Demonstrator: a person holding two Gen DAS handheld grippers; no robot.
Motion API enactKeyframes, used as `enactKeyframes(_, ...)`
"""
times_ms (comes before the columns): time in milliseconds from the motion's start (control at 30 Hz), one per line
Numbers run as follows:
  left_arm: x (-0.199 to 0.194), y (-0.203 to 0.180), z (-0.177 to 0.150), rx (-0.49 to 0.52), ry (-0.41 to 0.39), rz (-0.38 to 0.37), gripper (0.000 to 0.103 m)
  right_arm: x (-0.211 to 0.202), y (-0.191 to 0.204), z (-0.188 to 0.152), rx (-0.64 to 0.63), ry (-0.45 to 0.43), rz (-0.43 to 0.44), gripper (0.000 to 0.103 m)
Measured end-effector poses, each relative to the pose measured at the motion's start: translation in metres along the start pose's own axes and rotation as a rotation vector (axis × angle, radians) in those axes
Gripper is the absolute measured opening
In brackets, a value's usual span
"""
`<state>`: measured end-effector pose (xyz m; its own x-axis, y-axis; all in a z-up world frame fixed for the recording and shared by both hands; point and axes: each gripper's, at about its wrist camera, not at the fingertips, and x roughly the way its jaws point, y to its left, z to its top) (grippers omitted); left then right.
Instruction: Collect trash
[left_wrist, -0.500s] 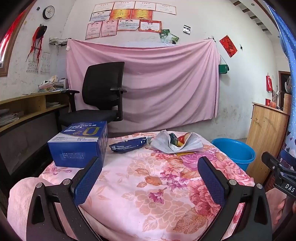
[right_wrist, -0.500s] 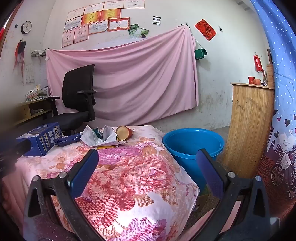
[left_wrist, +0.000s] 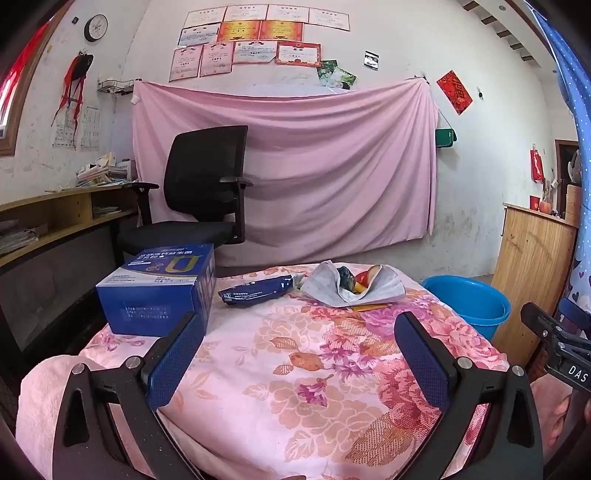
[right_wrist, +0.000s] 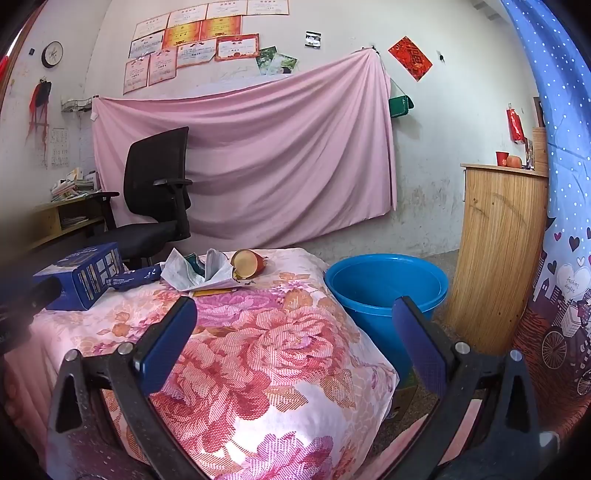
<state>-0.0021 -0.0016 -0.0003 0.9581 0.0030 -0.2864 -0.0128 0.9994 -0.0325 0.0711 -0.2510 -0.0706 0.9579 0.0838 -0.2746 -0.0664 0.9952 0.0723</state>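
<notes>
From where I stand, the blue box (left_wrist: 157, 290) sits at the left end of the flowered table cover (left_wrist: 295, 369). Just to its right lies a dark blue wrapper (left_wrist: 255, 291), its far end close to a crumpled sheet of paper (left_wrist: 354, 290) that cradles scraps. In the right wrist view a half-eaten piece of fruit (right_wrist: 246, 264) rests against that paper's right side, and a yellow strip (right_wrist: 214, 292) pokes out under its near edge. Further right, on the floor beside the table, stands the blue bucket (right_wrist: 384, 291), which looks empty.

The left gripper (left_wrist: 299, 354) hangs over the near part of the table with its tongs wide apart, holding nothing. The right gripper (right_wrist: 295, 347) sits over the near right corner, tongs likewise spread and empty.

I judge this to be the very start: nothing is picked up yet. The next move calls for reaching forward to the far edge, closing on the wrapper or paper bundle, and carrying it rightward to the bucket without spilling scraps.
</notes>
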Motion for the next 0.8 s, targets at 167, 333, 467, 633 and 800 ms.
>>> enactKeyframes(167,-0.0001,-0.0008,-0.0002,0.000,0.000,0.001,0.101,0.0002,0.0002,-0.0001,0.000,0.001,0.000,0.103)
enactKeyframes(333,0.0001,-0.0005,0.0002,-0.001,0.000,0.001,0.101,0.0006,0.0003,-0.0002,0.001,0.002,0.000,0.103)
enactKeyframes(467,0.0001,-0.0004,0.0003,-0.001,0.000,0.000,0.101,0.0007,-0.0002,-0.0002,0.001,0.002,0.000,0.103)
enactKeyframes(633,0.0000,-0.0005,0.0000,-0.002,0.002,0.000,0.101,0.0007,-0.0008,-0.0002,0.001,0.002,0.000,0.103)
enactKeyframes(800,0.0003,-0.0020,0.0002,0.000,0.004,-0.003,0.101,0.0010,-0.0007,-0.0005,0.001,0.003,0.001,0.103)
